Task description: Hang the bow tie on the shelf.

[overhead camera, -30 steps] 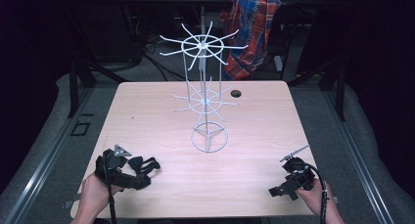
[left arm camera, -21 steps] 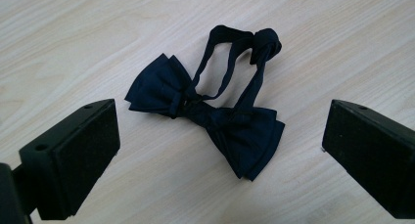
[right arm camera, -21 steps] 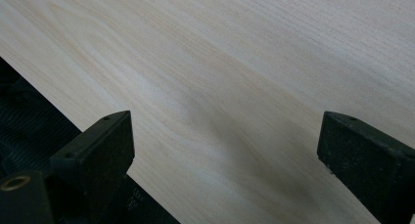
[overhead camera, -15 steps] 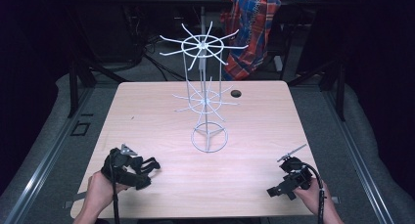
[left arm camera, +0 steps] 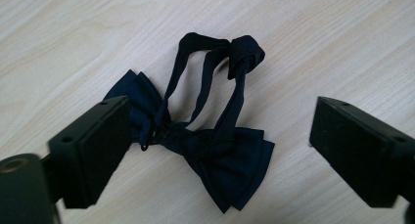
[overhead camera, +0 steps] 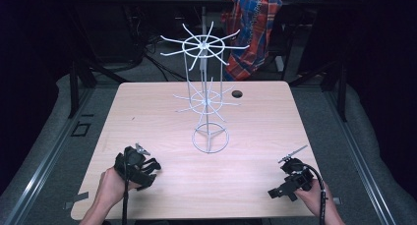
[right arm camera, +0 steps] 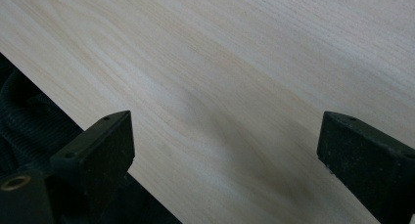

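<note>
The left gripper [left arm camera: 218,150] hangs spread wide over a dark navy fabric bow tie [left arm camera: 205,141] lying flat on the pale wooden table [overhead camera: 147,117], apparently lined up to grab it. The right gripper [right arm camera: 225,160], also released, holds nothing; a white wire display rack [overhead camera: 206,97] stands mid-table, probably the tie's destination.

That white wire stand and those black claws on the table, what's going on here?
A person sits at a light wooden table, holding a black two-jaw claw in each hand. The left claw is open over a dark navy fabric bow tie with a looped strap lying flat on the wood, not gripped yet. The right claw is open above bare tabletop near the edge. The tall white wire spoked stand has nothing hanging on it.
</note>
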The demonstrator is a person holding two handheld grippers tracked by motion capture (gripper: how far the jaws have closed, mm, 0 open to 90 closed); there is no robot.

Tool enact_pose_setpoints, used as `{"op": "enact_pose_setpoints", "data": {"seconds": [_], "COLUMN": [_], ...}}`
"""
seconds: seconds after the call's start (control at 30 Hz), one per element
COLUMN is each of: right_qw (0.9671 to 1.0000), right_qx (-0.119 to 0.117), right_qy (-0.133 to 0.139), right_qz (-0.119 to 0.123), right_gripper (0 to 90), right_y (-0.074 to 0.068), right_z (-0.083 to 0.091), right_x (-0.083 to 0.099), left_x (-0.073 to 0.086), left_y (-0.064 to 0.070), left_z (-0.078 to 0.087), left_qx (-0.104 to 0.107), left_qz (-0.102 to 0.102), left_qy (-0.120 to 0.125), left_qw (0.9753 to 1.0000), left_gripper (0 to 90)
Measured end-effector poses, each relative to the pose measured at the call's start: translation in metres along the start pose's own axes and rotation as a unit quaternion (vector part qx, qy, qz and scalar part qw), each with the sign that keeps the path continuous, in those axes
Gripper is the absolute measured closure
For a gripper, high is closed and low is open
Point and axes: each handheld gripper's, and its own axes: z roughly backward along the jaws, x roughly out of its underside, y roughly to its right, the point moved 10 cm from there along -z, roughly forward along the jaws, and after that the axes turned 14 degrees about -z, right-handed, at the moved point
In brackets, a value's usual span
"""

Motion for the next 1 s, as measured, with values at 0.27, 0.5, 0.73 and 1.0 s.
{"op": "enact_pose_setpoints", "data": {"seconds": [0.27, 0.5, 0.73, 1.0], "right_qw": [1.0, 1.0, 1.0, 1.0], "right_qx": [-0.004, 0.003, 0.0, 0.003], "right_qy": [0.004, -0.002, -0.002, -0.006], "right_qz": [-0.006, -0.002, -0.006, 0.001], "right_gripper": [6.5, 6.5, 6.6, 6.7], "right_y": [-0.001, 0.002, 0.003, 0.004], "right_z": [-0.001, -0.001, 0.0, 0.001], "right_x": [-0.001, 0.0, 0.002, 0.003], "left_x": [-0.004, -0.002, -0.001, 0.003], "left_y": [0.003, 0.002, 0.002, 0.001], "left_z": [-0.007, -0.013, -0.022, -0.025], "left_qx": [-0.005, -0.007, 0.005, 0.014], "left_qz": [-0.023, -0.027, -0.032, -0.034], "left_qy": [-0.022, -0.039, -0.067, -0.08], "left_qw": [0.9995, 0.9988, 0.9973, 0.9961], "left_gripper": [39.5, 47.1, 56.4, 72.5]}}
